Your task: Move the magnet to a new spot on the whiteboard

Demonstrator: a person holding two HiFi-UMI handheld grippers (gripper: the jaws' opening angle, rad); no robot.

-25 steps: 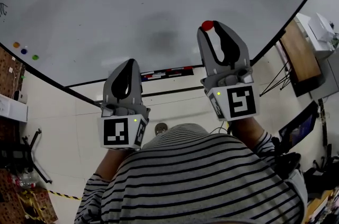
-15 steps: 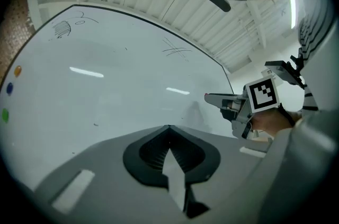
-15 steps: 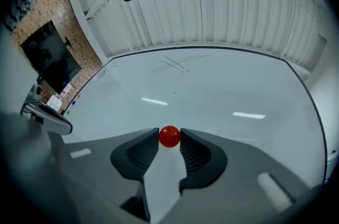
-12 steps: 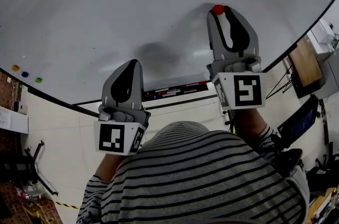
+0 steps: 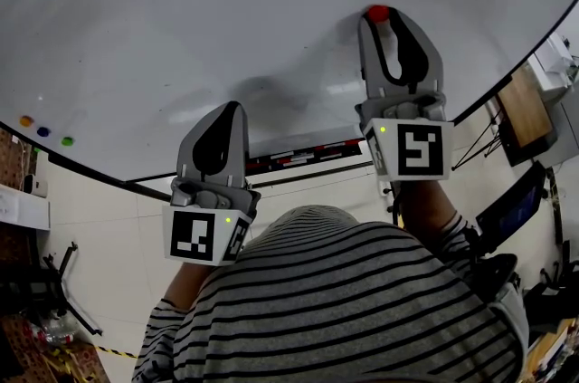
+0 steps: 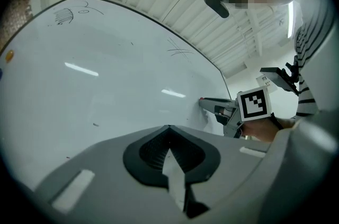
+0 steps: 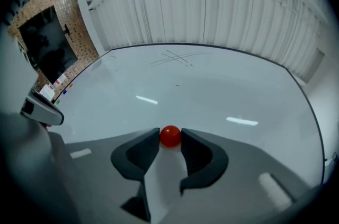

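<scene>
1. The right claw (image 5: pixel 380 23) has the red magnet (image 7: pixel 170 136) between its two tips. Both tips touch it, one on each side, and the jaws are closing a little more on it.
2. A second ago the magnet was low down, close to the bottom edge of the whiteboard (image 5: pixel 199 1). Now it is higher up on the board, in the upper right of the head view. There is more white board under it than before.
3. In the left gripper view, the tip of the right claw looks to be right up against the board. So the magnet is probably touching the board at its new spot.
4. The left claw (image 5: pixel 228 110) is shut tight with nothing in it. It sits at the lower middle of the head view, near the bottom of the board, and has hardly moved.
5. Three little coloured dots (image 5: pixel 42 131) at the far left of the board are where they were.
6. The carrying part of the job looks almost done. What is left is to open the right claw and pull it back. If the claw pulls away while it is holding on, the magnet could come off with it.
</scene>
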